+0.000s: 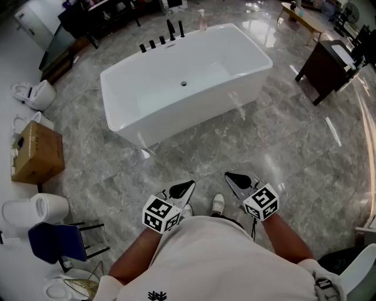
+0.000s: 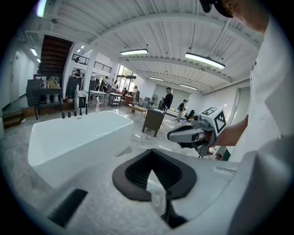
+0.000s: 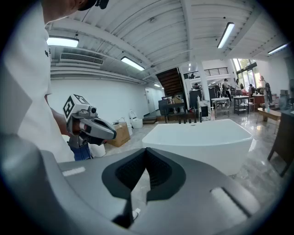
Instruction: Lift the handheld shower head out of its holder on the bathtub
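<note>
A white freestanding bathtub stands on the marble floor ahead of me. A row of black fittings rises from its far rim. The two tall slim ones at the right end look like spout and handheld shower, but I cannot tell which is which. The same fittings show small in both gripper views. My left gripper and right gripper hover side by side near my body, well short of the tub. Both are shut with nothing in them.
A cardboard box, toilets and a blue chair line the left side. A dark cabinet and a bench stand at the right. A pink bottle sits behind the tub. People stand far off.
</note>
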A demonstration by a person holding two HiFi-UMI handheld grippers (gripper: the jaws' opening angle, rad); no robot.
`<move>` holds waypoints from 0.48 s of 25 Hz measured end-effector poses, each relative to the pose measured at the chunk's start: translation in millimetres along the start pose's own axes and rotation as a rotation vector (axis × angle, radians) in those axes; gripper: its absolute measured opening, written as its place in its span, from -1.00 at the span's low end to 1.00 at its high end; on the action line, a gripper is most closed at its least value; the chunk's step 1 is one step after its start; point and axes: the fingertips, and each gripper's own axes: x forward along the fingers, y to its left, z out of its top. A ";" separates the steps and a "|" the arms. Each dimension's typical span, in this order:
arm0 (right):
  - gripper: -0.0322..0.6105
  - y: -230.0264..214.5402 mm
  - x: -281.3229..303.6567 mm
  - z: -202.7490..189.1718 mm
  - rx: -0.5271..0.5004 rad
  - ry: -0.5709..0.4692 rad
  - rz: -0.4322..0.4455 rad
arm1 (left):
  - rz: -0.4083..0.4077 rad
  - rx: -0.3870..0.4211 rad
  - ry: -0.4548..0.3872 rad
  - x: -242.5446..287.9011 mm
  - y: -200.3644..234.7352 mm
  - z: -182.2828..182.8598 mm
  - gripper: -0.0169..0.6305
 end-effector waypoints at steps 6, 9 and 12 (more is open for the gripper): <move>-0.87 -15.3 1.2 8.7 -0.024 -0.003 0.013 | 0.005 0.023 -0.008 15.5 3.6 15.2 -0.93; -0.87 -25.7 1.9 8.8 -0.028 -0.001 0.015 | 0.014 0.021 -0.015 23.5 5.0 20.6 -0.93; -0.86 -38.6 -1.7 11.5 -0.045 -0.021 -0.001 | 0.022 0.006 -0.015 30.8 3.4 23.7 -0.93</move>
